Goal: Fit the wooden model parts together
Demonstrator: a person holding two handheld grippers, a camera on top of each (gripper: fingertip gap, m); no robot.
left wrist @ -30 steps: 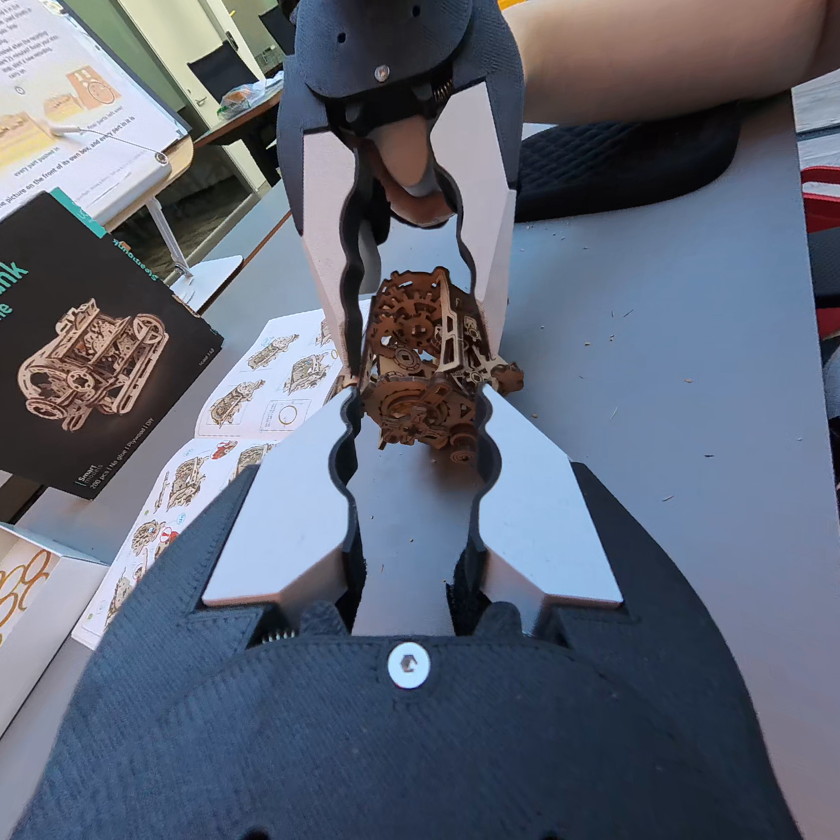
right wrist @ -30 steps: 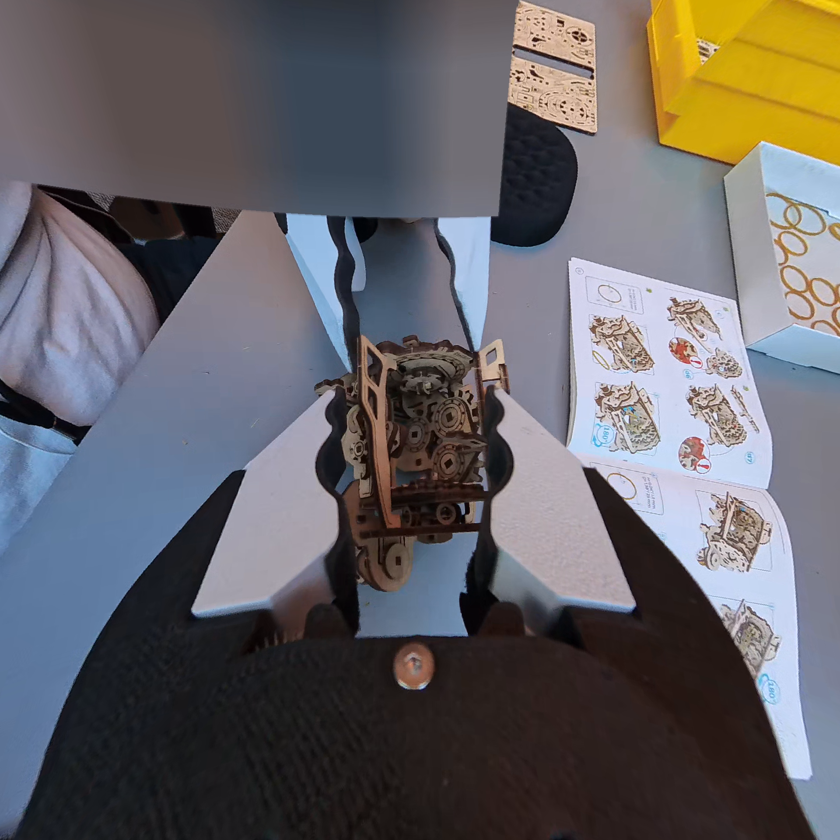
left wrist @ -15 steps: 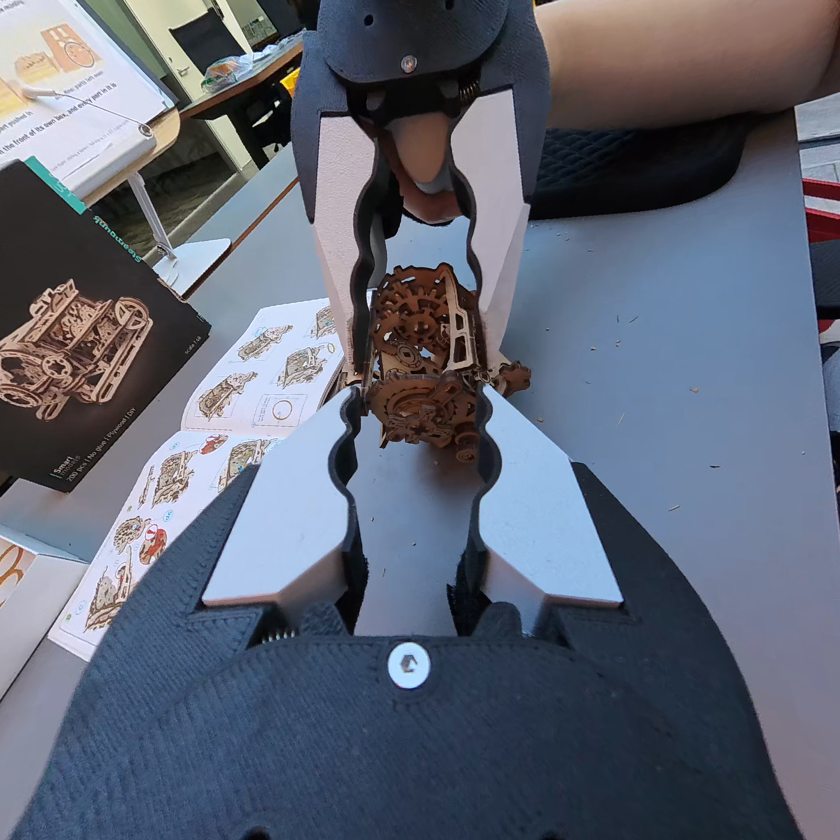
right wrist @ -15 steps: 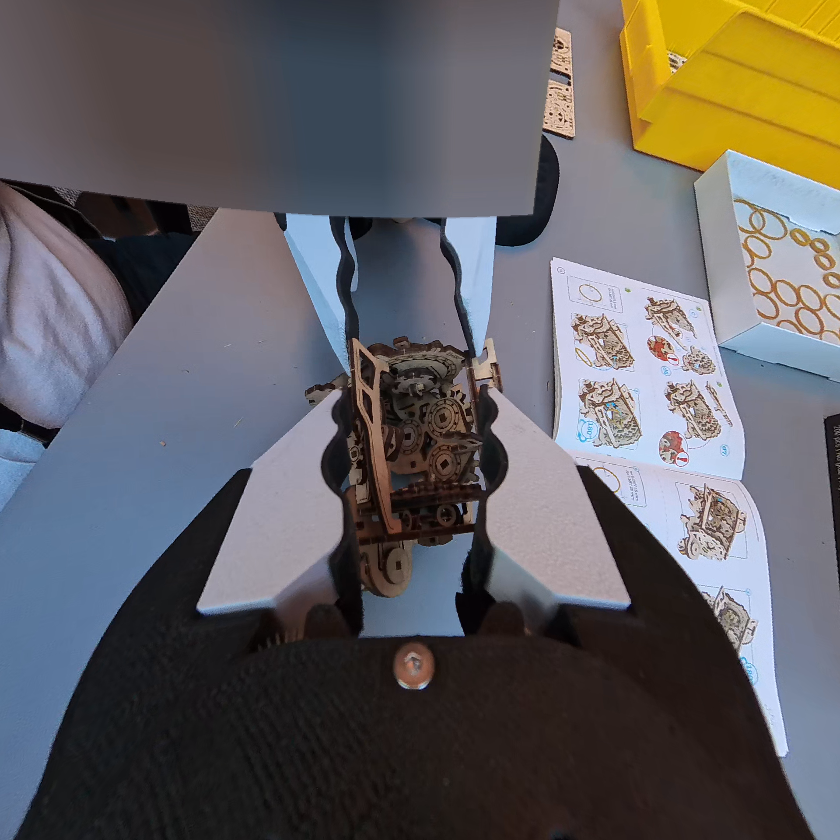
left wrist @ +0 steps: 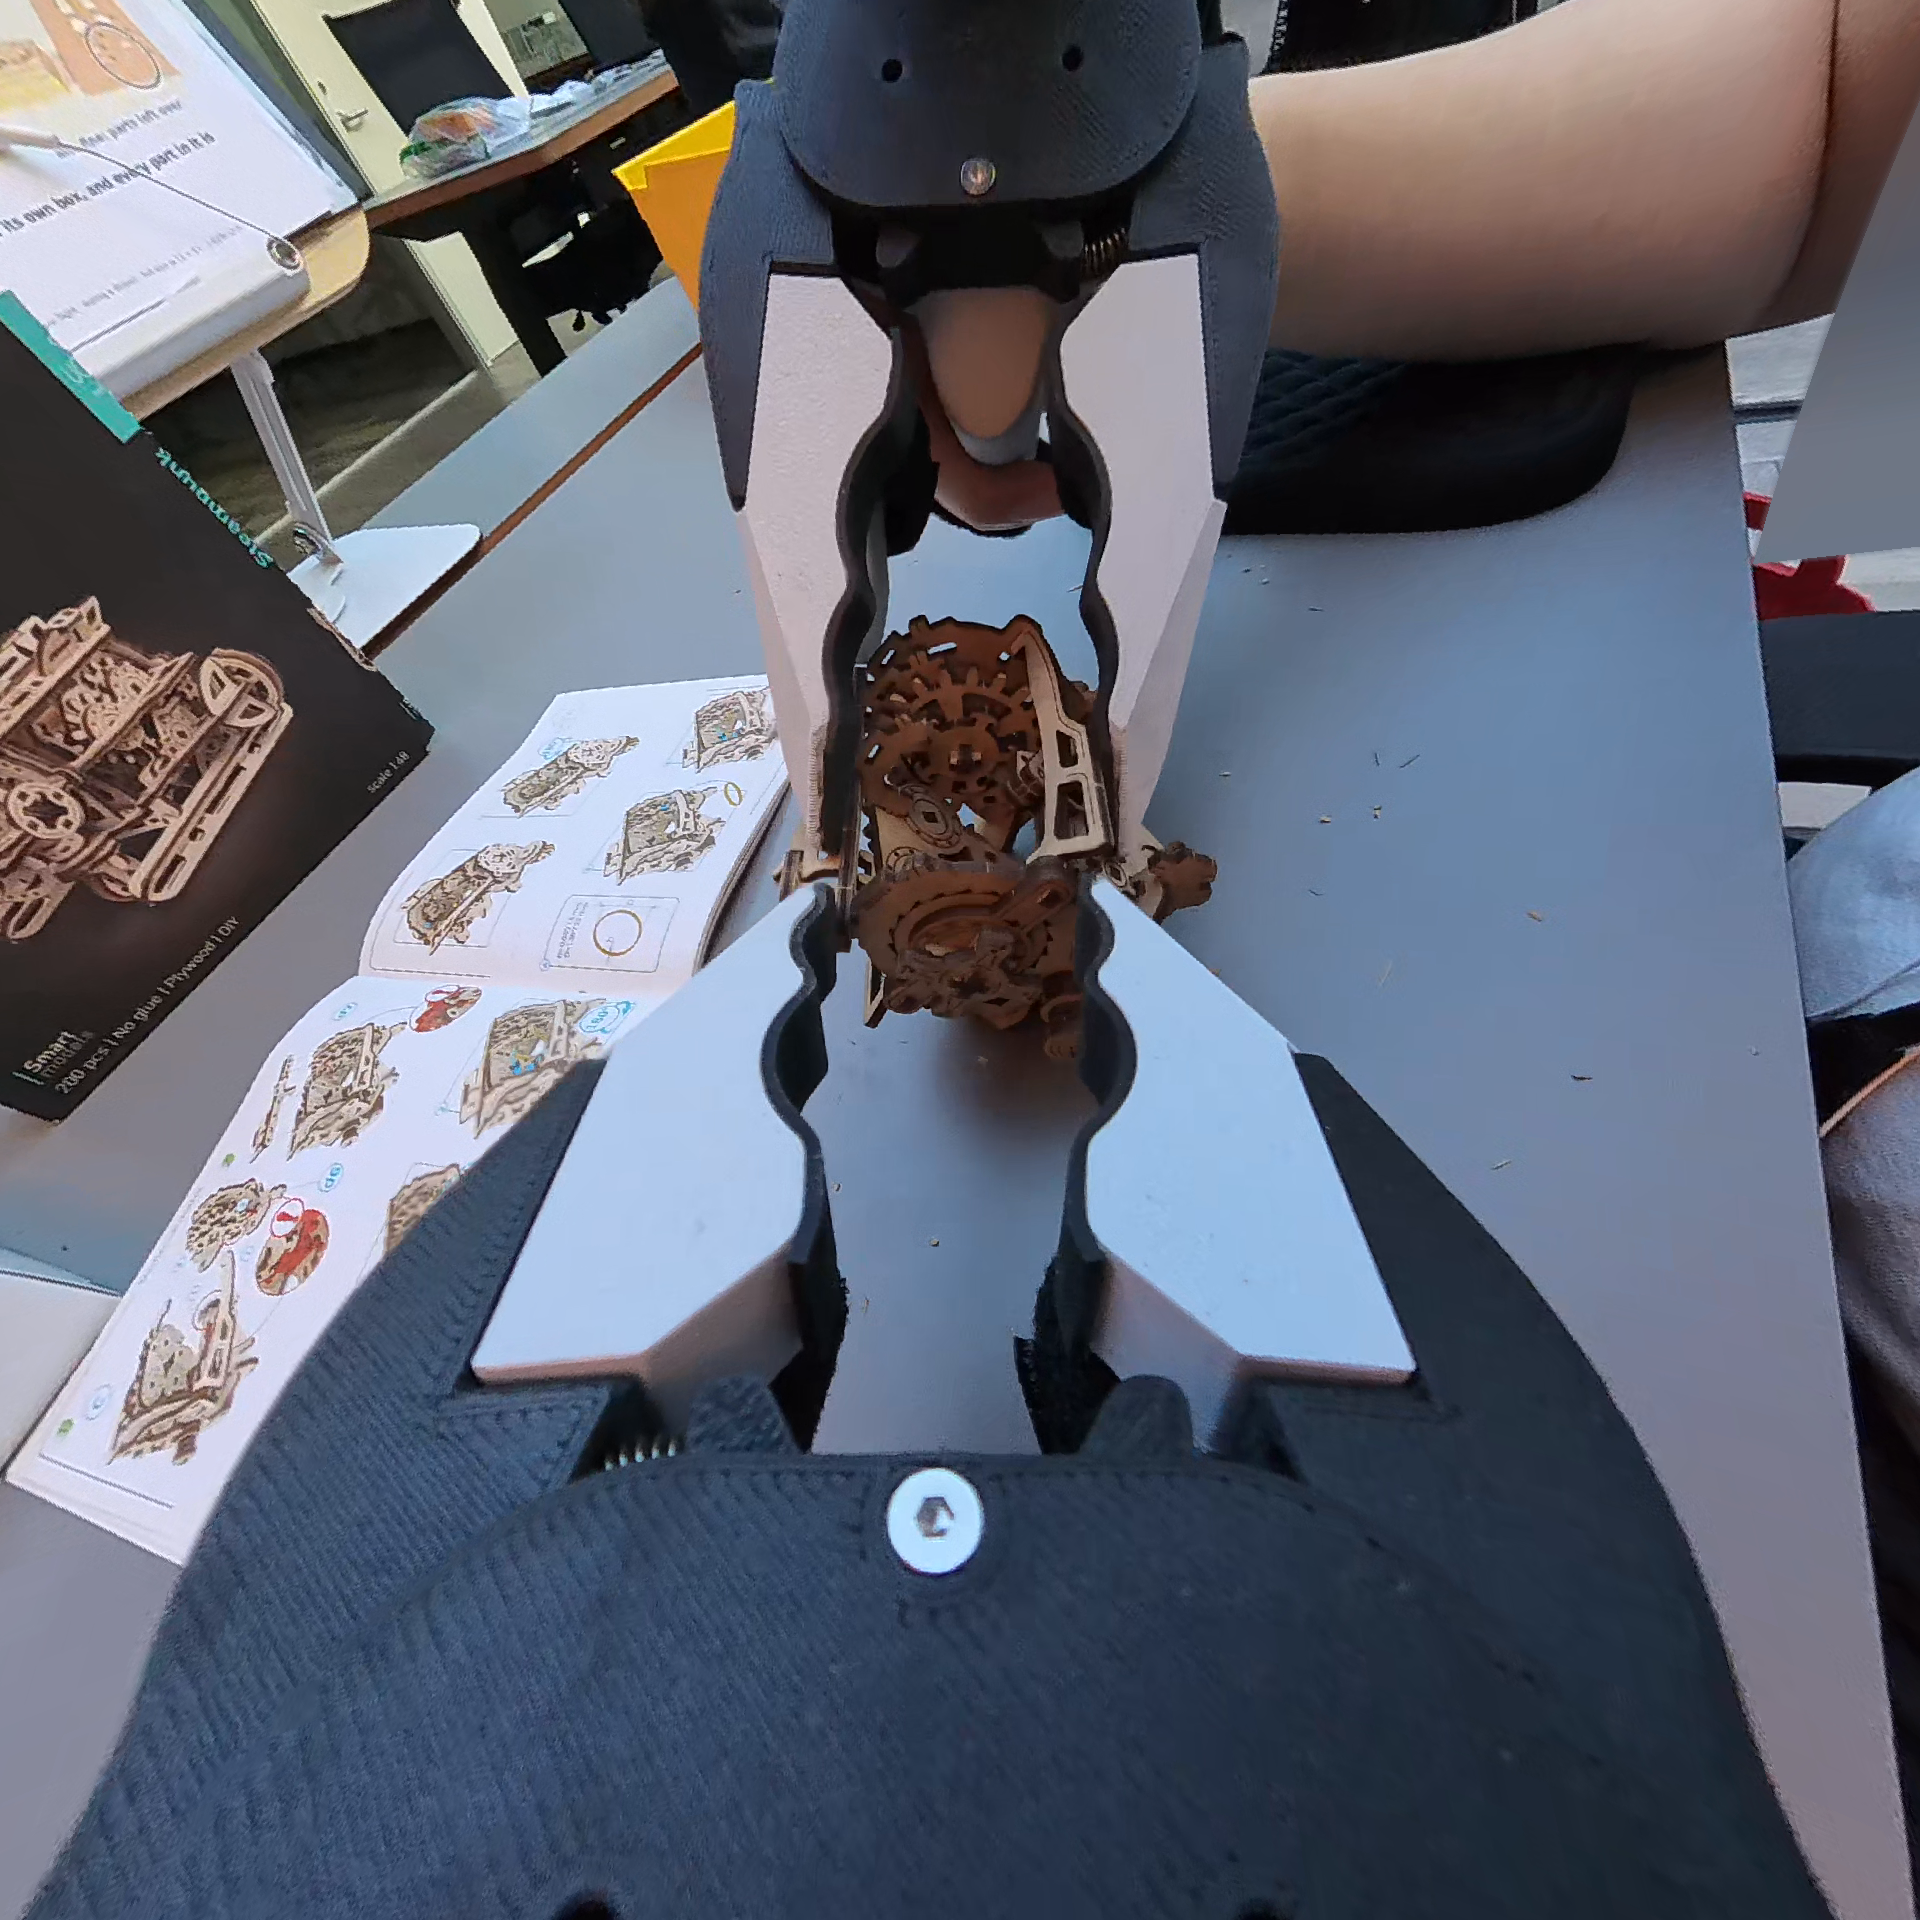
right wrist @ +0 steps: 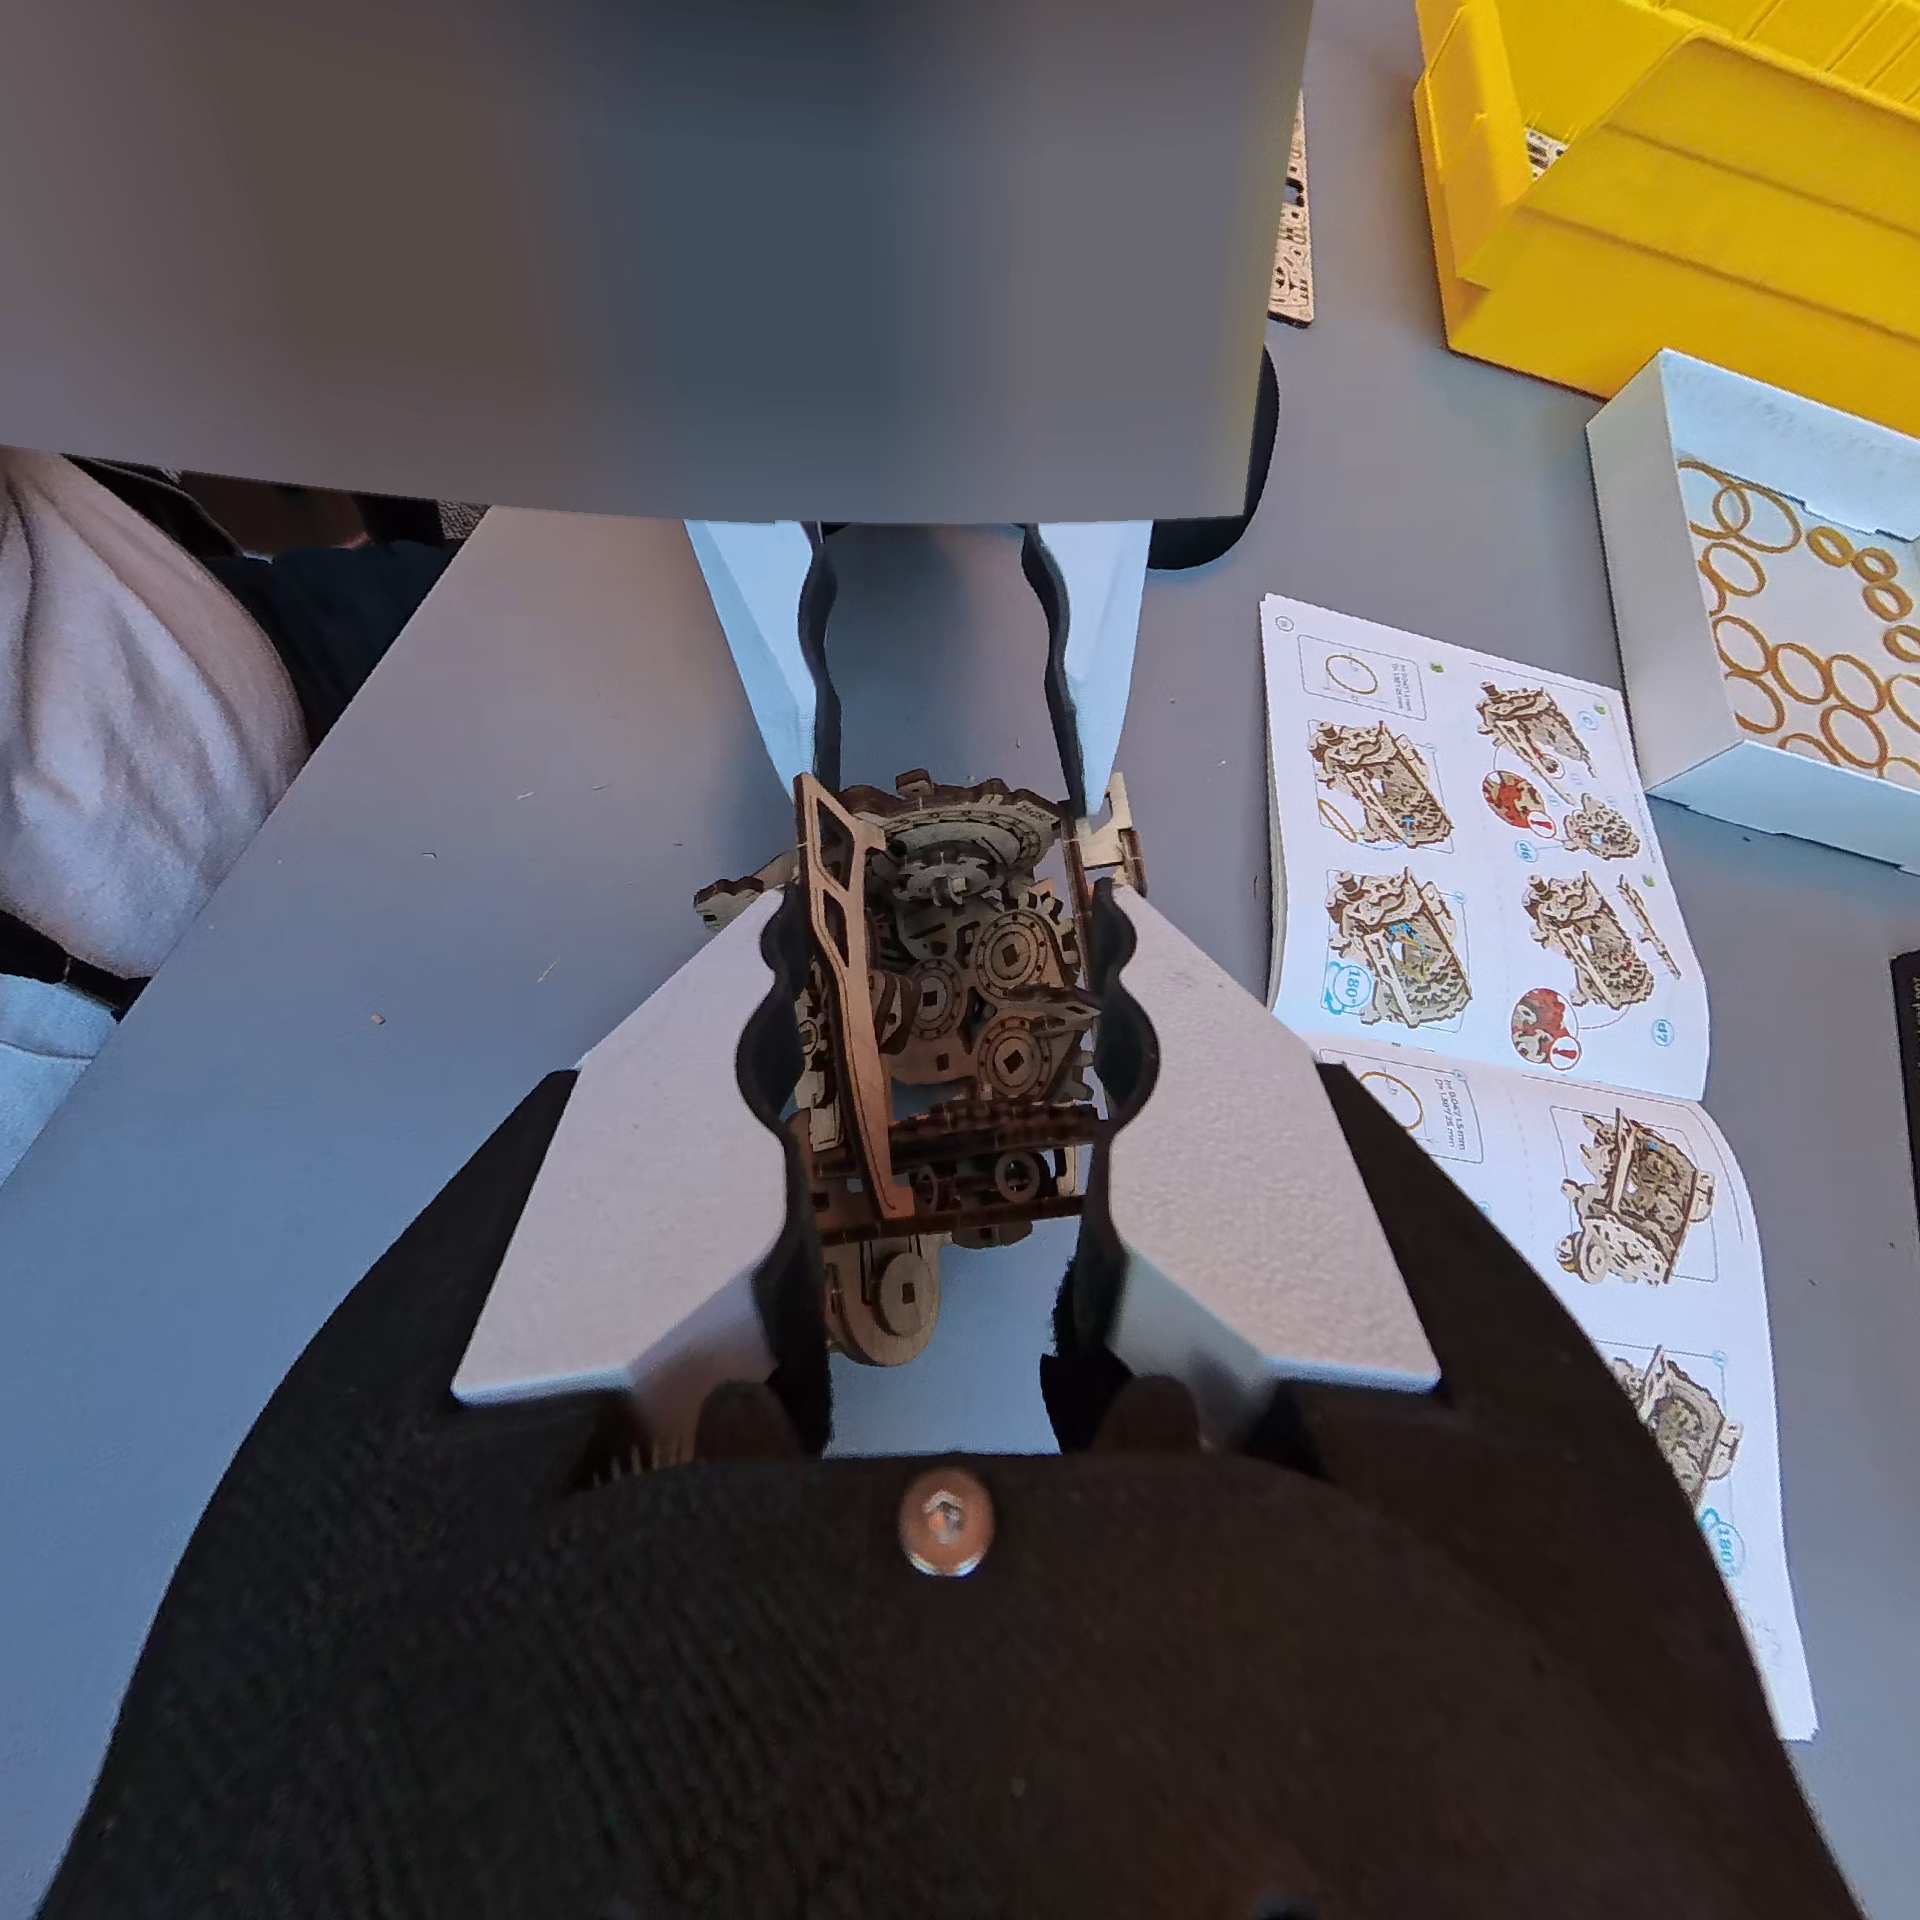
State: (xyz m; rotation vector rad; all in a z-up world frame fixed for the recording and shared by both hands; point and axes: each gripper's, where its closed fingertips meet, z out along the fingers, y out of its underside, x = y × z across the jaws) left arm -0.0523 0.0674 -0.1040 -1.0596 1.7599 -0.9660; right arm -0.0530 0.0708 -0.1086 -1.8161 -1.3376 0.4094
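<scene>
Left wrist view: we log the wooden model (left wrist: 966,831), a dense block of gears and side frames, resting on the grey surface (left wrist: 1455,831) between two grippers. The left gripper (left wrist: 951,925) has its jaws around the near end of the model, touching its flanks as far as we can tell; the right gripper (left wrist: 977,748) has its jaws clamped on the far end. An instruction booklet (left wrist: 540,935) lies open beside it.

Right wrist view: the model (right wrist: 945,1039) sits deep between our right gripper (right wrist: 945,925) jaws, long axis running along them toward the left gripper (right wrist: 940,769).

We judge assembly well advanced; a small toothed piece (left wrist: 1174,873) by the base may remain unfitted.
</scene>
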